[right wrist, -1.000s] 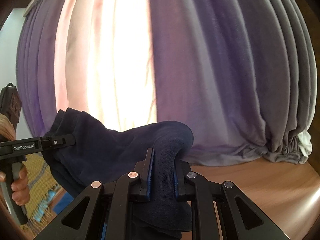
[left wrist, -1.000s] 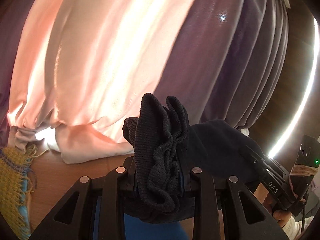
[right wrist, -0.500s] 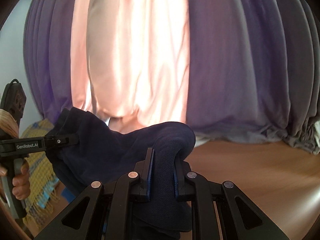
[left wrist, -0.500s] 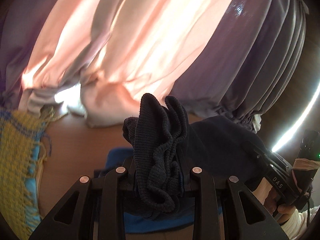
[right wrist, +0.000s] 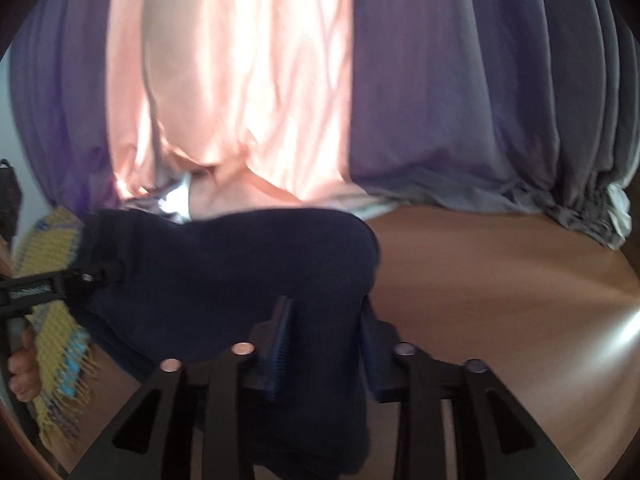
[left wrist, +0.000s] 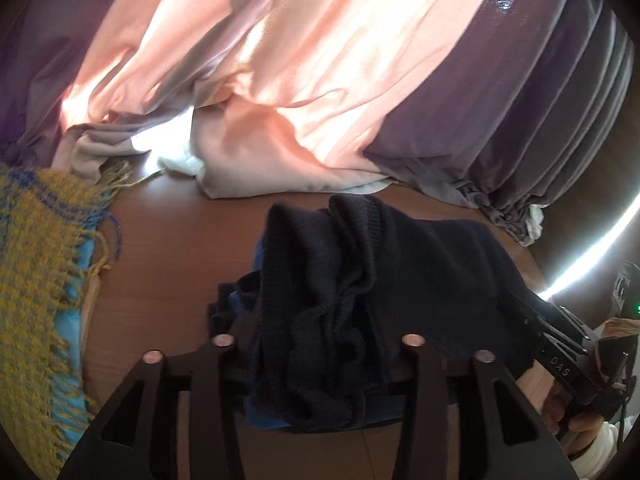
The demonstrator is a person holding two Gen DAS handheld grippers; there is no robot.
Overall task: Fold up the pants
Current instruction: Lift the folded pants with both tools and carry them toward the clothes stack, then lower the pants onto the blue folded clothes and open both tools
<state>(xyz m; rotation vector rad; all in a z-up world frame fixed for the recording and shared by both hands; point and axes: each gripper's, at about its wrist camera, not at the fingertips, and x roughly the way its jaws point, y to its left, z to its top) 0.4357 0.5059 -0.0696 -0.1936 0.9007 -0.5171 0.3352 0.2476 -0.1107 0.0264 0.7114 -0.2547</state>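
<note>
The dark navy pants (left wrist: 420, 272) hang between both grippers above a brown wooden surface (left wrist: 168, 248). My left gripper (left wrist: 320, 344) is shut on a bunched ribbed edge of the pants. My right gripper (right wrist: 324, 328) is shut on another fold of the pants (right wrist: 240, 272). The right gripper also shows at the right edge of the left wrist view (left wrist: 560, 356), and the left gripper at the left edge of the right wrist view (right wrist: 60, 284), both clamped on the cloth. The lower part of the pants is hidden below the fingers.
Pink and purple curtains (left wrist: 320, 60) hang close behind and pool on the wooden surface. A yellow and blue fringed woven cloth (left wrist: 36, 280) lies at the left. Bare wood (right wrist: 500, 280) stretches to the right.
Both grippers have tilted downward with the pants held; the curtains slid up in view and more of the wooden surface shows. Both grips stay the same.
</note>
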